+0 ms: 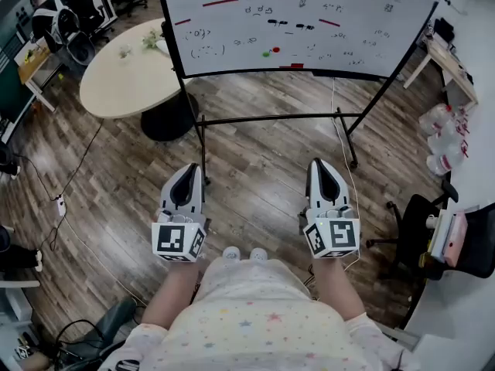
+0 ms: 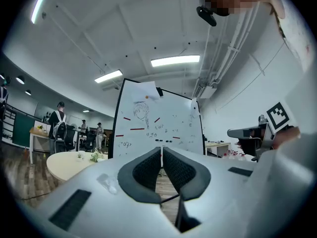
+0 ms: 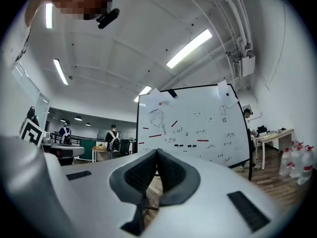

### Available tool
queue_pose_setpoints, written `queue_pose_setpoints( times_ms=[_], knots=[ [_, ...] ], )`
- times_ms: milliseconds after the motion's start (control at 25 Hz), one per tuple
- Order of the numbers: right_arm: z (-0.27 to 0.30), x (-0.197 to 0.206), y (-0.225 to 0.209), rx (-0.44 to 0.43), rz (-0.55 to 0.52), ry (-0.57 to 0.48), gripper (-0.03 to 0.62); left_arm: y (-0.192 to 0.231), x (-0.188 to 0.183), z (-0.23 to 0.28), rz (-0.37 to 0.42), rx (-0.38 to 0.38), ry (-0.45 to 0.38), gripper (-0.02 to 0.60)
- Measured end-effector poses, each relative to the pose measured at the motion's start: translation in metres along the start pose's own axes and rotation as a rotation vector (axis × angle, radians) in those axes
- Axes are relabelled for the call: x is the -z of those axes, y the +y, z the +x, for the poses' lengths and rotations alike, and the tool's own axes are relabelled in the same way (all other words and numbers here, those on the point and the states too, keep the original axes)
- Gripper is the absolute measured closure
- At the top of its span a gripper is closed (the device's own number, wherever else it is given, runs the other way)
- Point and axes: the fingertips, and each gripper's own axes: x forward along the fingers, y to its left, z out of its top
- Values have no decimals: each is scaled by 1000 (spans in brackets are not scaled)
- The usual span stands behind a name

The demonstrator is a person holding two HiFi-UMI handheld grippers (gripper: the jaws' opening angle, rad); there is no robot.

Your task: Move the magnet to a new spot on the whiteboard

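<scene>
A whiteboard [image 1: 309, 22] on a black wheeled stand faces me across the wooden floor. It carries red bar magnets [image 1: 220, 2], several black ones [image 1: 278, 23], and a small green round magnet [image 1: 266, 53] beside a red round one [image 1: 276, 50] near its lower edge. My left gripper [image 1: 189, 170] and right gripper [image 1: 321, 165] hang low by my body, well short of the board. Both are shut with nothing between the pads. The left gripper [image 2: 162, 150] and the right gripper [image 3: 157, 152] each point toward the whiteboard [image 2: 158, 123] [image 3: 193, 128], with the jaws pressed together at the tips.
The stand's black crossbar and legs [image 1: 271, 118] lie on the floor between me and the board. A round beige table [image 1: 128, 76] stands at the left. An office chair [image 1: 421, 215] and water bottles [image 1: 445, 137] are at the right. Cables [image 1: 58, 203] run along the floor at the left.
</scene>
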Motion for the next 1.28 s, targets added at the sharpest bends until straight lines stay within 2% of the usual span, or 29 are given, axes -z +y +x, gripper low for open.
queue_pose_setpoints(
  times_ms=[320,680,760,880,920,1000,1080,1280],
  knots=[
    [1,-3,-26,-7,26,-15,594,-19,4,16,9,-8,5,560],
    [14,2,-57,-37,13,-10,592,-38,5,35,28,-50,0,558],
    [20,8,-59,-36,13,18,570,-38,5,37,31,-56,-7,558],
    [30,15,-60,-32,13,43,471,-32,3,43,47,-74,-25,555],
    [34,17,-61,-30,16,45,453,-29,5,47,45,-81,-22,544],
    [45,20,-65,-28,21,48,428,-21,10,58,36,-103,-16,463],
    [59,24,-68,-22,11,57,408,-10,13,73,29,-120,-19,409],
    [114,27,-83,7,-17,66,379,18,19,126,21,-97,-24,374]
  ],
)
